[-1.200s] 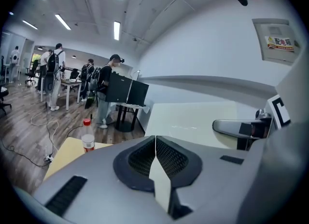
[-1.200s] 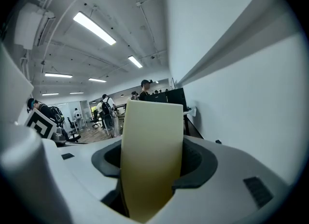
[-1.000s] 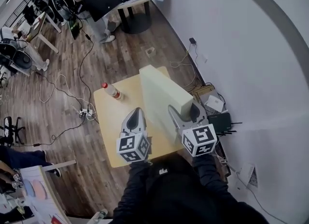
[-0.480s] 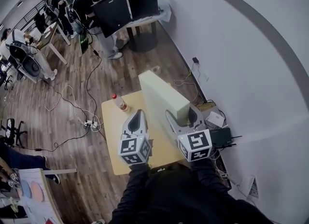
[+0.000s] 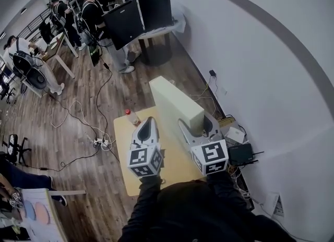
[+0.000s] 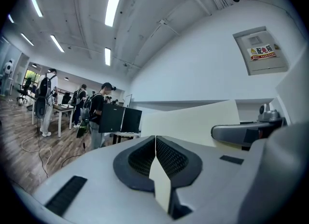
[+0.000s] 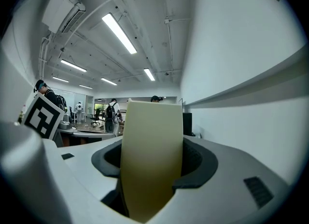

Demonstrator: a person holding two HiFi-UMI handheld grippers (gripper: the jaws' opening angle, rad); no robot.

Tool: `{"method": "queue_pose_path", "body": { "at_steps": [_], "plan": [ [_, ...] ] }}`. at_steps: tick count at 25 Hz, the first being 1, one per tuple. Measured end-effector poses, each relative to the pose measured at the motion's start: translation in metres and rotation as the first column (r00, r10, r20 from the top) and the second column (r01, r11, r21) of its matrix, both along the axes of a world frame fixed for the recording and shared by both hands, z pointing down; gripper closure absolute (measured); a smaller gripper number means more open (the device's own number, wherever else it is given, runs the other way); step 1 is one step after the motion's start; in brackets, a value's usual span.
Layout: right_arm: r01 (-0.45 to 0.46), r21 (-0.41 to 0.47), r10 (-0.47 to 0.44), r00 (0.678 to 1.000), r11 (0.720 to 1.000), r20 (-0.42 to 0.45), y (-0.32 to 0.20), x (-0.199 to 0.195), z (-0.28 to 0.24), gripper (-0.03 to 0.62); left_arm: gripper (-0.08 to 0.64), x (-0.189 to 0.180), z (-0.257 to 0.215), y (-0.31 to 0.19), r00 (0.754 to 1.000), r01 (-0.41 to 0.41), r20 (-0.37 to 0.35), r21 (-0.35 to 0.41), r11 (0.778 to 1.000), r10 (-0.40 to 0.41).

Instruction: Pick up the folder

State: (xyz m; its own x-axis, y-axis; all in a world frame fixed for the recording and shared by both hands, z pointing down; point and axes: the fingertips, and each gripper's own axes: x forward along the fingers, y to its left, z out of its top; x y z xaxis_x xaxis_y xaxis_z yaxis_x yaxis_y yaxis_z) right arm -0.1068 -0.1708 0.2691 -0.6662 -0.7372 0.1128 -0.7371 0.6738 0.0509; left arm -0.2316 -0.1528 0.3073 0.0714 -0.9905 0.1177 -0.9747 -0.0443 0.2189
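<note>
The folder (image 5: 175, 103) is a thick pale-yellow box file, held up in the air above the small wooden table (image 5: 125, 152). My right gripper (image 5: 195, 126) is shut on its broad near end, and in the right gripper view the folder (image 7: 152, 155) fills the gap between the jaws of the right gripper (image 7: 152, 170). My left gripper (image 5: 147, 122) sits at the folder's left side. In the left gripper view the left gripper (image 6: 155, 141) is shut on a thin cream edge of the folder (image 6: 193, 121), whose face rises behind.
A bottle with a red cap (image 5: 130, 117) stands at the table's far left corner. The white wall runs along the right, with boxes and a black device (image 5: 237, 152) at its foot. Cables cross the wooden floor; people and a desk with monitors (image 5: 122, 22) are beyond.
Both grippers have risen together with the folder, which now hangs higher above the table. The grips look the same.
</note>
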Motion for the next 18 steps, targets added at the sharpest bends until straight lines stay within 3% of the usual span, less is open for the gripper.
{"method": "queue_pose_path", "body": {
  "at_steps": [18],
  "plan": [
    [0.028,0.009,-0.028,1.0,1.0,-0.01,0.0,-0.03,0.002,0.308,0.526,-0.024,0.008,-0.001,1.0,0.005,-0.018,-0.01,1.0,-0.005]
  ]
}}
